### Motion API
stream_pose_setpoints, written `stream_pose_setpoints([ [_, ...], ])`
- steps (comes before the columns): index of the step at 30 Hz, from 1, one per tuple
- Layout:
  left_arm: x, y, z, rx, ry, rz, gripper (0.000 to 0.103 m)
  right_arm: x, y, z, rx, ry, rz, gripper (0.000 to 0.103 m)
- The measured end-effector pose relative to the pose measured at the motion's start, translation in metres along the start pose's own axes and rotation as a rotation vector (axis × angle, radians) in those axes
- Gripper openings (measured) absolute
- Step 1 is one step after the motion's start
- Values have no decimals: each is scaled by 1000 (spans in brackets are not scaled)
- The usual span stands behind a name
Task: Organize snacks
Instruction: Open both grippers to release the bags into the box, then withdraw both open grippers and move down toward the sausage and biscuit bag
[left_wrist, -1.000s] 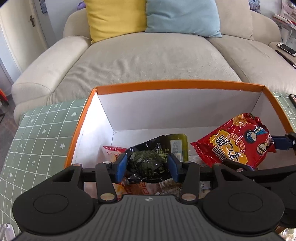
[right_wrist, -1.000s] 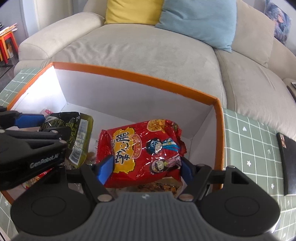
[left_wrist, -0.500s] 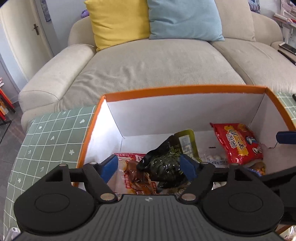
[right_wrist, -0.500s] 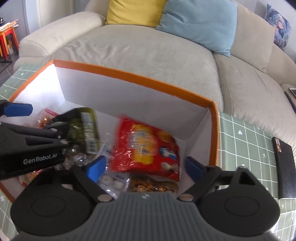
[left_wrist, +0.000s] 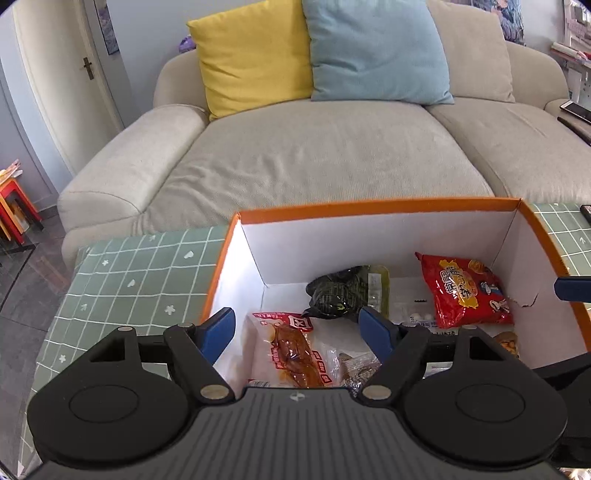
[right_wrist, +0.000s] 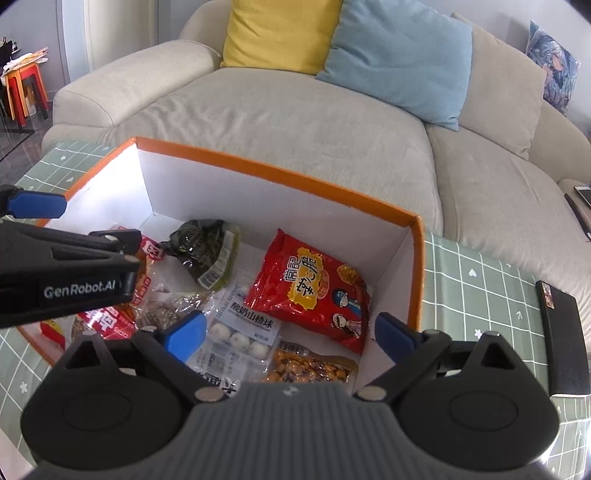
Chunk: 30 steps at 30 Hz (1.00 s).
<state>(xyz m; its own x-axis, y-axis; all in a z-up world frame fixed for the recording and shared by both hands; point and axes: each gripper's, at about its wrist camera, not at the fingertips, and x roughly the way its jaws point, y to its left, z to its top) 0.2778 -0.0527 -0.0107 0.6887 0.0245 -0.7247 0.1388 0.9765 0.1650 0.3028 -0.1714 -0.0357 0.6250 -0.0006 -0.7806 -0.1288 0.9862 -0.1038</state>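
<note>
- Landmark: orange-rimmed box (right_wrist: 280, 170) sitting on the green checked tablecloth (left_wrist: 140, 266); every snack I can see is lying inside it, on the box floor.
- Left gripper (left_wrist: 297, 328) is hovering above the box's near-left part, jaws spread wide, gripping nothing, touching nothing.
- Right gripper (right_wrist: 290, 334) is hovering above the box's near-right part, also spread wide and empty.
- Dark green packet (right_wrist: 205, 251) is lying toward the box's back wall, centre-left, ahead of the left gripper and slightly to its right; long axis is running diagonally from back-left to front-right in the right wrist view.
- Red chip bag (right_wrist: 314, 291) is lying by the box's right wall, straight ahead of the right gripper and below it; long axis is running roughly front to back.
- Nearer arm: left for the green packet and the red-and-white meat pouch (left_wrist: 291, 350) at the box's near-left; right for the chip bag, the white hawthorn-ball pack (right_wrist: 236, 332) and the nut pack (right_wrist: 310, 367) at the box's near edge.
- Judgement: both drops are looking done; no loose snack is showing outside the box, so the next target can't be told.
</note>
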Motion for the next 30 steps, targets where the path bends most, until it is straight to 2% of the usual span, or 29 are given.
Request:
stream_pose_setpoints([
  [5,-19,3,1,-3,-36,7,89,-20,-1,-3,13,-34,4,96],
  [13,-66,9,-17,5,-168,-20,89,-65,-2,-17,48,-149,12,99],
  [19,-97,17,-44,-25,-234,-29,89,-96,3,-51,93,-257,30,99],
  [25,-117,16,-75,-19,-286,-31,89,-121,20,-93,71,-334,40,99],
  [30,-126,7,-101,18,-300,-49,88,-134,32,-124,90,-353,47,99],
])
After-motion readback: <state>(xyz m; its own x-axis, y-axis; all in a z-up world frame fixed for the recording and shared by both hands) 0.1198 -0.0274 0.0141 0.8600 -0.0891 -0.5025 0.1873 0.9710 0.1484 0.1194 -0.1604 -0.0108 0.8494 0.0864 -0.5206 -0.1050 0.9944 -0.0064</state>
